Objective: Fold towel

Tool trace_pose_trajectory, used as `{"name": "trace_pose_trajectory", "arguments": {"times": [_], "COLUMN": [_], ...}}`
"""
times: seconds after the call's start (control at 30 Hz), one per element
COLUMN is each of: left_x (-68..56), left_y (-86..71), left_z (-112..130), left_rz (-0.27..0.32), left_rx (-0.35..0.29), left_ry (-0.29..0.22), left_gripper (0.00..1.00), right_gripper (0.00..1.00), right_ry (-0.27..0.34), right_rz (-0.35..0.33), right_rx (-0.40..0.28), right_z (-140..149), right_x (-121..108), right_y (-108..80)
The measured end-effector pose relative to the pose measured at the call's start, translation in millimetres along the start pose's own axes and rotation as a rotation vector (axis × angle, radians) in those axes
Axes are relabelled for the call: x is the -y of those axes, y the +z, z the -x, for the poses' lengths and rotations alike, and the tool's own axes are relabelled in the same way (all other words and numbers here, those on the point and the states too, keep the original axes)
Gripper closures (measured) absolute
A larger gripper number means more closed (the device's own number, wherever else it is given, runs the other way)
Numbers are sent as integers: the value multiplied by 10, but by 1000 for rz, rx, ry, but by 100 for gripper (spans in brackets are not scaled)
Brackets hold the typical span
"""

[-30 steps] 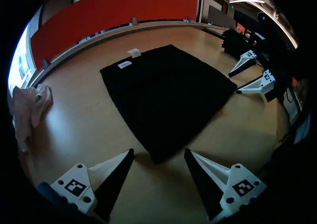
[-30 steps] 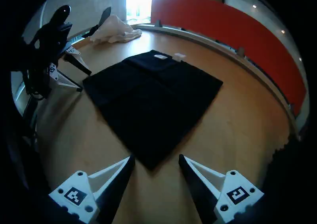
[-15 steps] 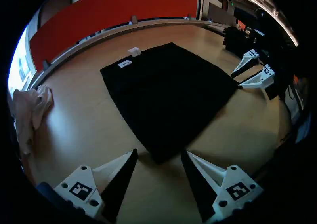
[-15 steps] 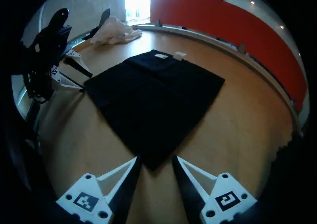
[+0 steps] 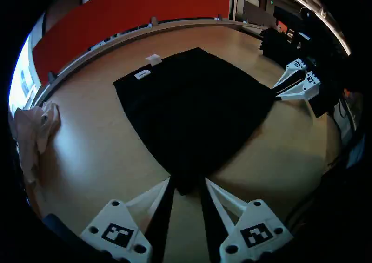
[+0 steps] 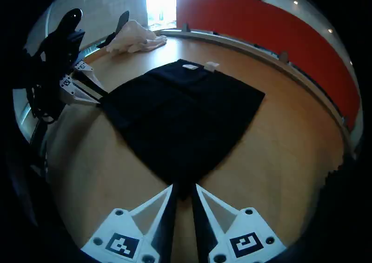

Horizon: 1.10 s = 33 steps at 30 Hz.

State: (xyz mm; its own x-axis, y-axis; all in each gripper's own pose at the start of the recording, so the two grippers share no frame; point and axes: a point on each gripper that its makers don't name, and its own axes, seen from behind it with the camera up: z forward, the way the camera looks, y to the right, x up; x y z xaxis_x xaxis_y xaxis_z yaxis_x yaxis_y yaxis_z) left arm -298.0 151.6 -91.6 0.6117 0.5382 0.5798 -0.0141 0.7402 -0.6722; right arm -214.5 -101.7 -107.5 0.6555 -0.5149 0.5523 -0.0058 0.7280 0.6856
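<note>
The table (image 5: 93, 142) bears the towel (image 5: 195, 109) flat, running away from you. Its two near corners lie between your fingers: left gripper (image 5: 187, 181) and right gripper (image 6: 184, 186) both narrowed almost shut; whether they press it, I cannot tell.

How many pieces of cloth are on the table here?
2. A black towel lies spread flat in the middle of the table; a pale crumpled cloth sits at its edge. Nothing suggests more are hidden.
</note>
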Motion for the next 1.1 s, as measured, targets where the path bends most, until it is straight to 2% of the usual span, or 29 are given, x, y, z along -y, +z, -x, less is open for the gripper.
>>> {"name": "trace_pose_trajectory", "arguments": {"times": [0.03,0.17,0.5,0.8,1.1], "left_x": [5,14,-11,-20,-72], "left_y": [1,1,-59,-298,-606], "left_z": [-4,-16,-101,-282,-448], "left_rz": [-4,-14,-6,-12,-14], "left_rx": [2,9,0,-25,-41], "left_ry": [-4,-19,-52,-88,-97], "left_gripper": [76,82,83,83,83], "right_gripper": [81,83,84,84,84], "right_ry": [1,6,-7,5,-26], "right_rz": [0,1,20,40,50], "right_rx": [0,-1,-19,-56,-78], "right_z": [0,-11,-113,-313,-489], "right_x": [2,11,-30,-80,-23], "right_y": [-2,-17,-138,-345,-643]}}
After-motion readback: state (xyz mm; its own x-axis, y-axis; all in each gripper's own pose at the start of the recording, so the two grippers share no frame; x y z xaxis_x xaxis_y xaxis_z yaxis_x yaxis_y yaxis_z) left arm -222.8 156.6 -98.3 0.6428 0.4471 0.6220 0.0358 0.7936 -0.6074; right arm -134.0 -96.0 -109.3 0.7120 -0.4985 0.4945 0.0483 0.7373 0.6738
